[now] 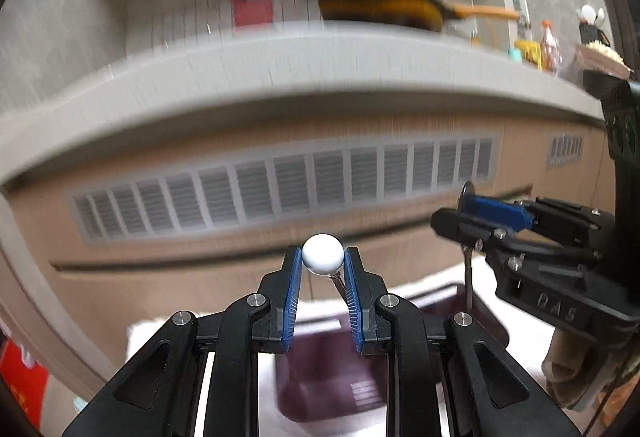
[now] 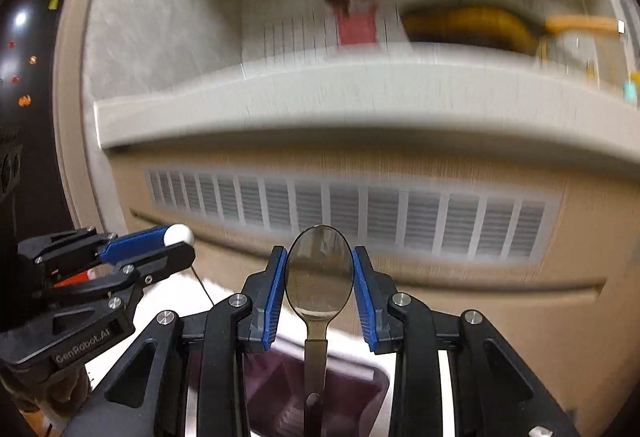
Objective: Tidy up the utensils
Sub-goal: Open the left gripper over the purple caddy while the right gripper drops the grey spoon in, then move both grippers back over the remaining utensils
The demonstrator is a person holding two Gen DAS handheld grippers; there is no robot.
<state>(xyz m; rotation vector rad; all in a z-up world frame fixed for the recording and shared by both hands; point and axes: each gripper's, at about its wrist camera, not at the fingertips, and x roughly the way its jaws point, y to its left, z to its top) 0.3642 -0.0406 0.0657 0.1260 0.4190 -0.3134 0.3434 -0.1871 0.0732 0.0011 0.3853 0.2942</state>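
Observation:
My left gripper (image 1: 322, 265) is shut on a utensil with a round white ball end (image 1: 322, 254) and a thin metal stem, held upright above a dark purple bin (image 1: 332, 373). It also shows in the right wrist view (image 2: 176, 241), at the left. My right gripper (image 2: 320, 269) is shut on a metal spoon (image 2: 319, 273), bowl up and handle hanging down over the purple bin (image 2: 312, 389). In the left wrist view the right gripper (image 1: 464, 213) sits at the right with the spoon's handle (image 1: 468, 277) hanging below it.
The bin sits on a white surface (image 1: 524, 321). Ahead stands a beige counter front with a long vent grille (image 1: 280, 189) under a grey countertop (image 1: 320, 69). A yellow pan (image 1: 384, 11) and small bottles (image 1: 536, 49) rest on the counter.

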